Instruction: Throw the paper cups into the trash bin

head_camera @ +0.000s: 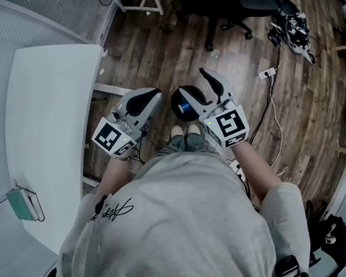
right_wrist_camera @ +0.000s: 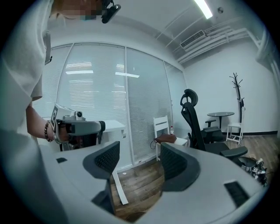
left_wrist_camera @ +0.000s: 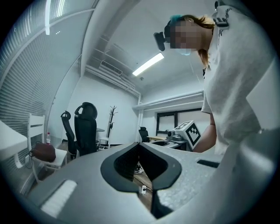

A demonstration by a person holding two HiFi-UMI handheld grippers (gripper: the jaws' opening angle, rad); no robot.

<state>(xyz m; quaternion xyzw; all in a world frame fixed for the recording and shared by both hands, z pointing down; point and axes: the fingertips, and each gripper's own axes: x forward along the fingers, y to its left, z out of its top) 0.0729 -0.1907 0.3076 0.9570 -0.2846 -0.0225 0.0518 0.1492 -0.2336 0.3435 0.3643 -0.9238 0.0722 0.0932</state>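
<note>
The person held both tools close in front of the body, just above the black round trash bin [head_camera: 176, 107] on the floor by their feet, a fitting position for dropping things in. The left hand-held gripper [head_camera: 155, 96], just left of the bin, had its jaws pressed together on nothing. The right hand-held gripper [head_camera: 195, 88], over the bin's right edge, had its jaws spread with only floor between them, probably as after a release. No paper cup showed in any view. A blue spot lay inside the bin, too small to identify. The white table [head_camera: 46, 105] stood left of the bin, and a black office chair [head_camera: 233, 11] stood beyond it.
</note>
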